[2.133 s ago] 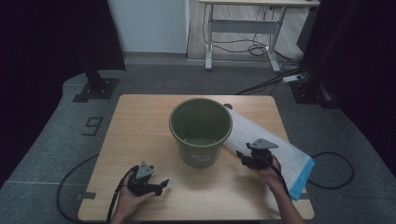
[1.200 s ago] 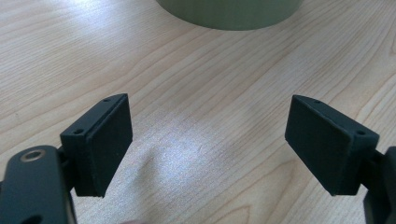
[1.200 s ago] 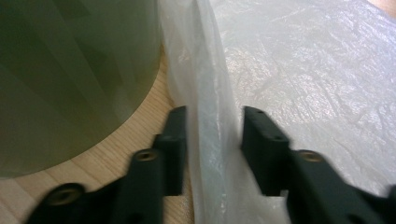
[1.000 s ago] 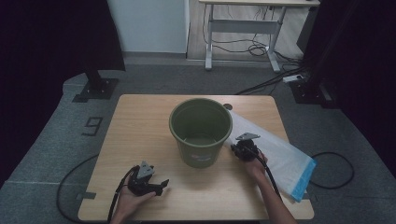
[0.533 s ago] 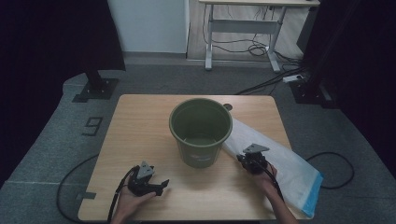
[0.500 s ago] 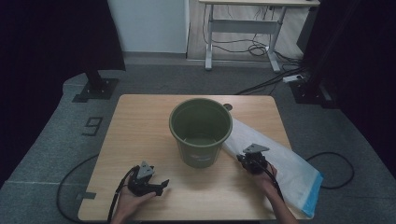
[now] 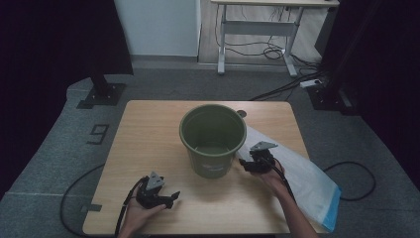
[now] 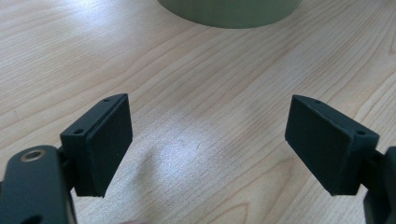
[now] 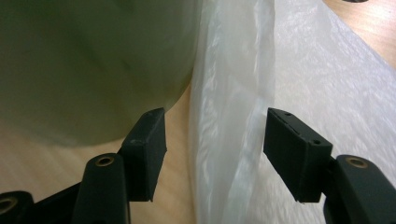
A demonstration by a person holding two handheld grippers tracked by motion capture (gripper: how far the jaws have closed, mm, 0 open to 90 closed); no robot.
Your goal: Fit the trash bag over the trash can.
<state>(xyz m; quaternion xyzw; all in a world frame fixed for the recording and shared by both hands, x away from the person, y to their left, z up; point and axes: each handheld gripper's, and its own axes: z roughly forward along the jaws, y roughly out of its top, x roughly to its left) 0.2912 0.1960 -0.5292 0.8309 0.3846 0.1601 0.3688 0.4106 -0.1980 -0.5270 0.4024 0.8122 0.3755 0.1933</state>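
A round olive-green plastic bucket stands mid-table on the pale wooden table, crowding the translucent white plastic bag lying along its right side. The right gripper, its jaws just opened, straddles a raised bag fold without pinching it. The left gripper rests spread, empty, over bare wood.

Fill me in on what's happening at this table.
A person works two claws at a wooden table. The right claw has just been opening, with the edge of a white plastic bag between its jaws, beside a green bucket. The left claw rests open over bare wood, holding nothing.
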